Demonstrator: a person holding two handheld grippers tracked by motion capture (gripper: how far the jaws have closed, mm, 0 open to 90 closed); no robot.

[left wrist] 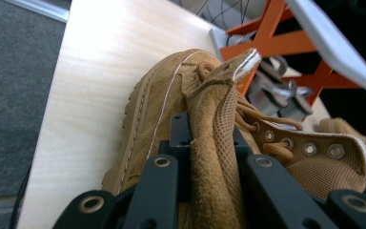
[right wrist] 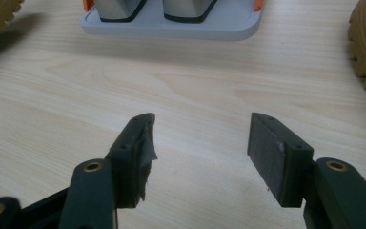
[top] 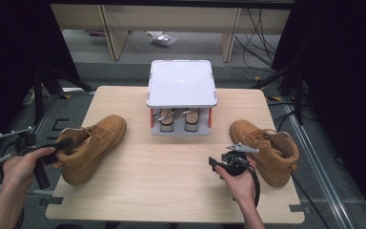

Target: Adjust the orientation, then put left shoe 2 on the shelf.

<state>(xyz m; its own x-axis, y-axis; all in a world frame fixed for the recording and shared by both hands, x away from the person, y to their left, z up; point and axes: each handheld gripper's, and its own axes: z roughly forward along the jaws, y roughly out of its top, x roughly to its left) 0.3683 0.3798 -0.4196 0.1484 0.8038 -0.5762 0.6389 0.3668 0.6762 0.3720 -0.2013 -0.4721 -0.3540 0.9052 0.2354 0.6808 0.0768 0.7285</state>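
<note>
A: Currently, what does the left hand-held gripper report?

B: I read it as clenched on the left boot. In the left gripper view the jaws press from both sides on the tan collar and tongue of that boot. In the high view the boot lies on its side at the left edge of the tabletop, toe toward the shoe rack.

A: And the right hand-held gripper?

B: Released. I see its jaws standing apart over bare wood, nothing between them. One pad carries a torn, ragged facing. The right boot sits just beside that gripper, near the right edge, not touched by it.

A: The rack?

B: At the far middle of the tabletop, a pair of shoes on its lower level.
</note>
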